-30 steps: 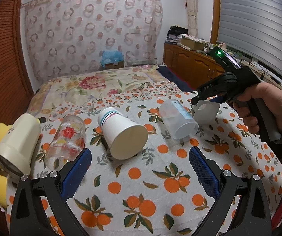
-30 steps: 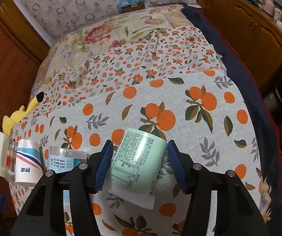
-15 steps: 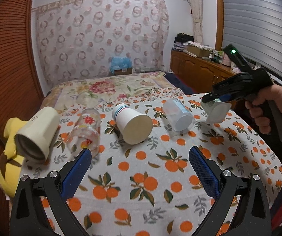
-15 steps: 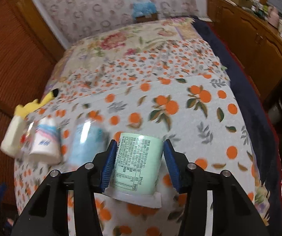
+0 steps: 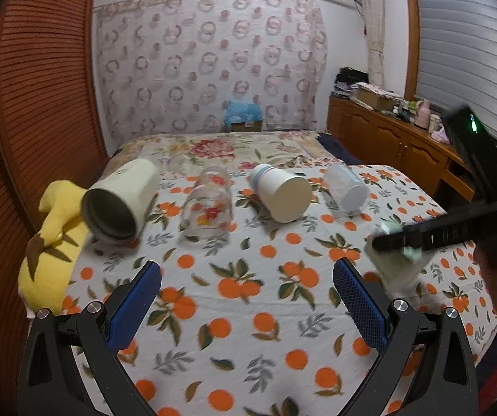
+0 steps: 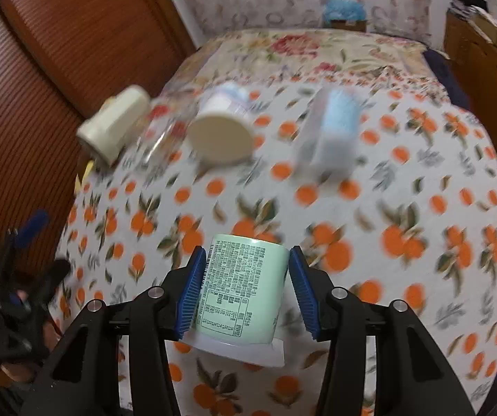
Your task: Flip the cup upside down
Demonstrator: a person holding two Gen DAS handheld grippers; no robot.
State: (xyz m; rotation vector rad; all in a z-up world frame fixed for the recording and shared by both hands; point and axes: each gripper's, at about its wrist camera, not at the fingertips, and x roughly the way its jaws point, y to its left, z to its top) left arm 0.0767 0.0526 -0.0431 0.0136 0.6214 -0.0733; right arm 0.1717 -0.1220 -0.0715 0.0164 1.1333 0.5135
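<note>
Tablecloth (image 5: 248,298), white cotton printed with oranges and leaves, covers the whole work surface. Four vessels lie on their sides along its far edge: a cream ceramic mug (image 5: 120,201), a clear printed glass (image 5: 208,204), a white paper cup with blue stripes (image 5: 281,192) and a translucent plastic cup (image 5: 347,187). The left gripper (image 5: 246,298) hangs above the cloth, spread wide with nothing between its blue pads. The right gripper (image 6: 245,286) clamps the pale green plastic cup with a printed label (image 6: 243,289) at mid-wall, off the cloth, white flange rim toward the camera. It looks light and thin-walled, likely to dent, with a slick label. Mid-body, with gentle squeeze, seems the sound hold.
</note>
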